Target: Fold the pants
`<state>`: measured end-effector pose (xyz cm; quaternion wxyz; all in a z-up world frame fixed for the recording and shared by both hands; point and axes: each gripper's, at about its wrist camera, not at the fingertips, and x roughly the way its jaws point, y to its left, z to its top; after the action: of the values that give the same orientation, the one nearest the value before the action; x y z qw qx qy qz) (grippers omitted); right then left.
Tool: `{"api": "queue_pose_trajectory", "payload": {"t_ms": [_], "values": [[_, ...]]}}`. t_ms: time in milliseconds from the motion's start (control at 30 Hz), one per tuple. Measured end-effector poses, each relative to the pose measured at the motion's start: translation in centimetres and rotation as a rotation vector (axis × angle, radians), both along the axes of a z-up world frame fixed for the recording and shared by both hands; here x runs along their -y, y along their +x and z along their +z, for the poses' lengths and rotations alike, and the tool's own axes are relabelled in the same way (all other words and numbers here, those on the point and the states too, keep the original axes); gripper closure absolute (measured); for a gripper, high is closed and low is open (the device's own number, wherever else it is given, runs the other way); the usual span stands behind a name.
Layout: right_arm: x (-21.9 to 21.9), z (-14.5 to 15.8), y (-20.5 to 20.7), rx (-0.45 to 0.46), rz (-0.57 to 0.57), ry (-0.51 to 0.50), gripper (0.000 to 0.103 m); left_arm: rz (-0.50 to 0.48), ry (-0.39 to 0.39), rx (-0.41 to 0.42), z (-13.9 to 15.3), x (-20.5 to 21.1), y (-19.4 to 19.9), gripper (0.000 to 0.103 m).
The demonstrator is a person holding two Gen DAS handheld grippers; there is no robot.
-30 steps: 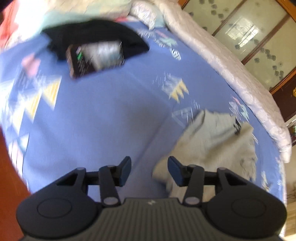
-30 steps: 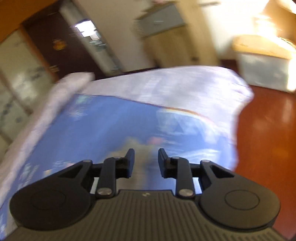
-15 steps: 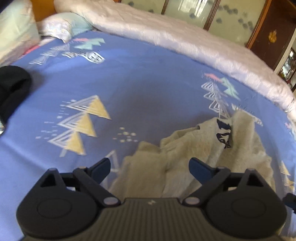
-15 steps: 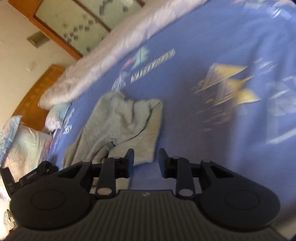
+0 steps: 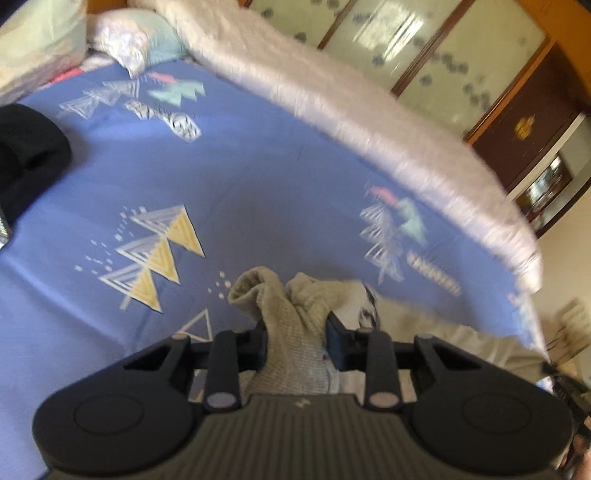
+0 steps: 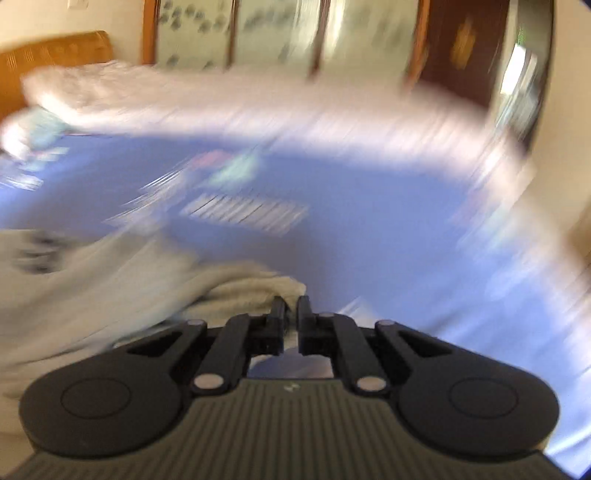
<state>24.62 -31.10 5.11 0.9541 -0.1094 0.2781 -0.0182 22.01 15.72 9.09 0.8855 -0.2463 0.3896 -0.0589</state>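
The grey pants (image 5: 295, 317) lie crumpled on the blue patterned bed sheet (image 5: 258, 177). My left gripper (image 5: 296, 334) is shut on a bunched fold of the pants, which pokes up between its fingers. In the right wrist view the pants (image 6: 110, 280) spread to the left, blurred by motion. My right gripper (image 6: 291, 314) is shut on an edge of the pants, with only a narrow gap between the jaws.
A white quilt (image 5: 369, 122) runs along the far side of the bed. Pillows (image 5: 122, 33) lie at the head. A black garment (image 5: 26, 158) sits at the left edge. Wardrobe doors (image 5: 424, 48) stand behind the bed.
My left gripper was wide open over the pants and has closed on a fold. My right gripper swung in from above and closed on the pants' edge.
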Motion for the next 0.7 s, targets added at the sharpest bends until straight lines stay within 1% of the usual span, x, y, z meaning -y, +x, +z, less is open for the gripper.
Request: {"api": "queue_pose_trajectory", "payload": {"t_ms": [33, 67, 100, 133, 200, 233, 300, 433, 467, 500, 533, 567, 600, 667, 700], "values": [[0.7, 1.4, -1.2, 0.086, -0.023, -0.108, 0.095, 0.000, -0.013, 0.011, 0.6, -0.4, -0.8, 0.075], [1.5, 2.6, -2.6, 0.155, -0.041, -0.182, 0.095, -0.003, -0.027, 0.017, 1.0, -0.7, -1.6, 0.076], [2.4, 3.5, -4.2, 0.207, -0.052, -0.230, 0.095, -0.009, -0.042, 0.023, 1.2, -1.1, -2.7, 0.076], [3.5, 4.0, -6.2, 0.241, -0.069, -0.265, 0.094, -0.010, -0.049, 0.027, 1.3, -1.4, -3.6, 0.076], [6.0, 3.6, -10.2, 0.261, -0.091, -0.316, 0.094, -0.021, -0.063, 0.022, 0.9, -1.8, -6.0, 0.076], [7.0, 2.9, -12.2, 0.243, -0.097, -0.330, 0.093, -0.026, -0.073, 0.012, 0.6, -2.0, -7.1, 0.076], [8.6, 0.3, -16.6, 0.179, -0.091, -0.337, 0.091, -0.032, -0.085, -0.016, -0.5, -2.4, -9.5, 0.076], [9.9, -5.7, -23.8, -0.019, -0.140, -0.333, 0.089, -0.024, -0.045, -0.082, -2.5, -2.8, -13.1, 0.075], [10.4, -7.0, -25.5, -0.071, -0.156, -0.314, 0.086, -0.026, -0.047, -0.102, -3.2, -2.9, -13.8, 0.075], [10.8, -7.7, -26.6, -0.116, -0.175, -0.287, 0.080, -0.030, -0.047, -0.110, -3.5, -3.0, -14.2, 0.074], [10.4, -7.5, -26.5, -0.146, -0.192, -0.258, 0.074, -0.033, -0.042, -0.111, -3.7, -3.1, -14.6, 0.074], [10.2, -7.7, -27.2, -0.164, -0.205, -0.218, 0.073, -0.034, -0.038, -0.104, -3.7, -3.1, -14.9, 0.071], [10.7, -7.5, -27.8, -0.177, -0.210, -0.173, 0.073, -0.034, -0.034, -0.091, -3.4, -3.1, -15.1, 0.068], [11.3, -6.6, -27.2, -0.186, -0.229, -0.114, 0.074, -0.030, -0.013, -0.069, -2.8, -2.9, -15.1, 0.064], [11.5, -5.7, -26.7, -0.177, -0.247, -0.085, 0.074, -0.035, 0.010, -0.053, -2.4, -2.7, -14.9, 0.063]]}}
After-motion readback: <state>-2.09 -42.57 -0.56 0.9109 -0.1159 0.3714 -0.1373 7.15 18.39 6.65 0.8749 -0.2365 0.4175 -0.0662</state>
